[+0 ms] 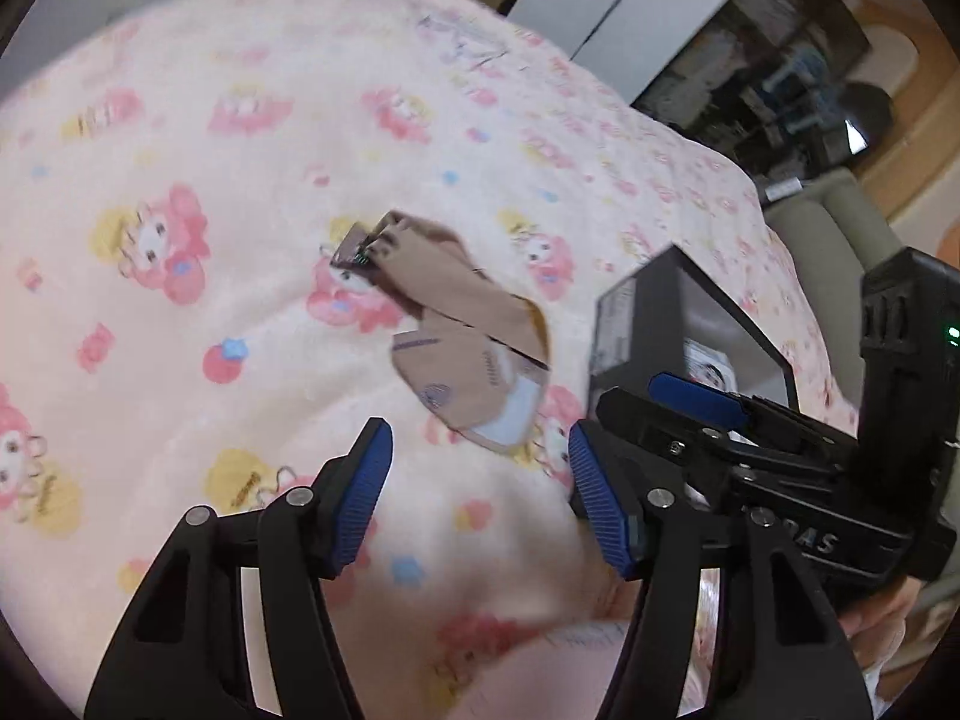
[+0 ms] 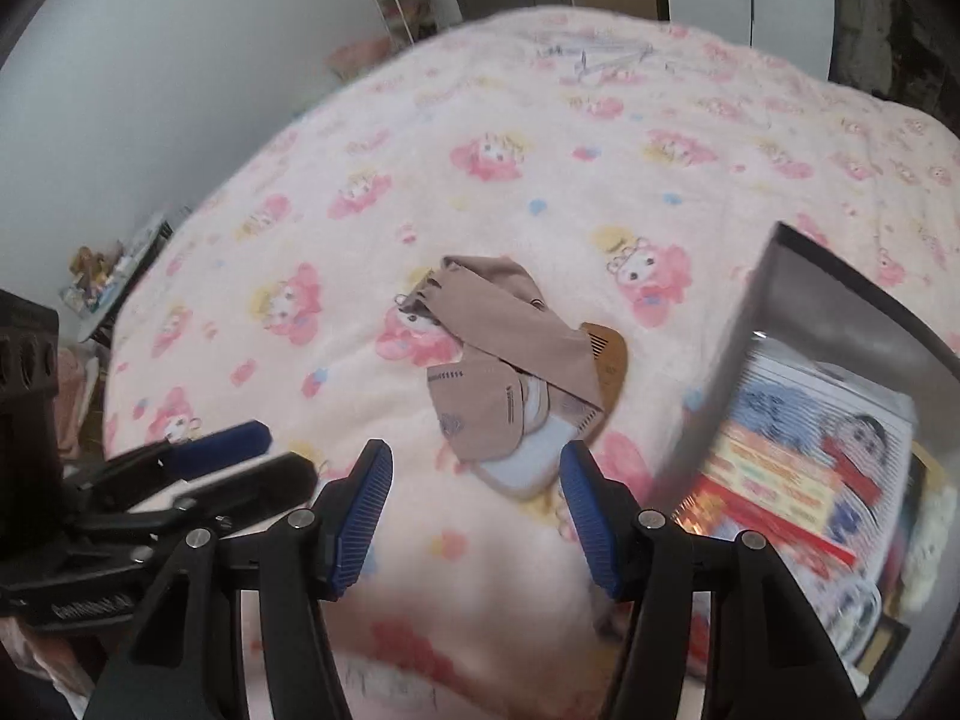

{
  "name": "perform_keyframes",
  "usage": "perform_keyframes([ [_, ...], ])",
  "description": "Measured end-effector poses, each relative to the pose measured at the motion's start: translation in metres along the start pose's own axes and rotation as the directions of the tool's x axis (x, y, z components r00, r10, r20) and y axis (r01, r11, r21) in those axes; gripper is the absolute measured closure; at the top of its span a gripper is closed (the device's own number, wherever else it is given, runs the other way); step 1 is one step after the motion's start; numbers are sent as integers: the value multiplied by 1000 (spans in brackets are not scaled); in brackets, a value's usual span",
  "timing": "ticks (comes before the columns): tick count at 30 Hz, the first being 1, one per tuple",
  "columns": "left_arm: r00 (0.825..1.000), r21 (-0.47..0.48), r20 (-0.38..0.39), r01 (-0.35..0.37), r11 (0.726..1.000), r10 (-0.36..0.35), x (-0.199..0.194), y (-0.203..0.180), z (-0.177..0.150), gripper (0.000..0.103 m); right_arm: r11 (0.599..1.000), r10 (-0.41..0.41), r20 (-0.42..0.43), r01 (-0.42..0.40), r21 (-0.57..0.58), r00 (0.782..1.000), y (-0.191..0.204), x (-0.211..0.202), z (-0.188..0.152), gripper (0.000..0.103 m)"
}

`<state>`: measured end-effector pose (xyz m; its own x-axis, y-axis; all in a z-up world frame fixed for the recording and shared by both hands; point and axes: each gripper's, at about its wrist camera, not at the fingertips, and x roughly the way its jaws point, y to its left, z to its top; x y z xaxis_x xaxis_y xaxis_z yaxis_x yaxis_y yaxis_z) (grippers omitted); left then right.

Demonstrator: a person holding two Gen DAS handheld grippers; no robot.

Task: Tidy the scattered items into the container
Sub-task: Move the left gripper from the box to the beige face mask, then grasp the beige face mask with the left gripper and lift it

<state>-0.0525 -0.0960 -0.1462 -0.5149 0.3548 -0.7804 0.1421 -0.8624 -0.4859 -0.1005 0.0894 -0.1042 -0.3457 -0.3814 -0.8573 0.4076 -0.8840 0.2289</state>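
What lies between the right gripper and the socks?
Only bare pink blanket, seen in the right wrist view; the open right gripper is just short of the socks.

Quick count from where I'm standing: two hand-held grippers, the left point(image 1: 480, 474) and the right point(image 2: 477, 474). One black box point(image 1: 624, 330) on the bed point(image 1: 240, 312), with a printed packet point(image 2: 798, 468) inside. Socks point(image 2: 498, 396): looks like a beige pair plus at least one more, can't tell exactly since they overlap. One brown comb point(image 2: 609, 360) under them.
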Motion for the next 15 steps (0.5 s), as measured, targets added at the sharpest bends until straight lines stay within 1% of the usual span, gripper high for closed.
perform_keyframes([
  [3, 998, -30, -54, 17, 999, -19, 32, 16, 13, 43, 999, -39, -13, 39, 23, 999, -6, 18, 9, 48],
  [7, 990, -49, -132, 45, 998, -51, 73, 24, 24, 43, 998, -36, -18, 37, 51, 999, -15, 26, 13, 48],
  [9, 987, -35, -160, 26, 999, -31, 93, 23, 29, 43, 999, -27, -6, 27, 42, 1000, -16, 25, 14, 48],
  [11, 982, -32, -190, 14, 999, -20, 110, 22, 33, 51, 999, -29, 3, 29, 33, 1000, -15, 24, 14, 50],
  [12, 977, -35, -214, 12, 999, -19, 119, 22, 33, 65, 999, -37, 2, 37, 27, 999, -17, 24, 15, 50],
  [13, 972, -40, -233, 15, 999, -24, 125, 23, 33, 89, 999, -31, -3, 31, 26, 1000, -19, 25, 15, 50],
  [14, 971, -44, -236, 22, 999, -32, 126, 24, 32, 93, 999, -18, -13, 19, 32, 1000, -21, 26, 15, 50],
  [15, 974, -46, -224, 29, 999, -39, 123, 24, 31, 97, 999, -13, -25, 14, 41, 1000, -23, 27, 14, 50],
])
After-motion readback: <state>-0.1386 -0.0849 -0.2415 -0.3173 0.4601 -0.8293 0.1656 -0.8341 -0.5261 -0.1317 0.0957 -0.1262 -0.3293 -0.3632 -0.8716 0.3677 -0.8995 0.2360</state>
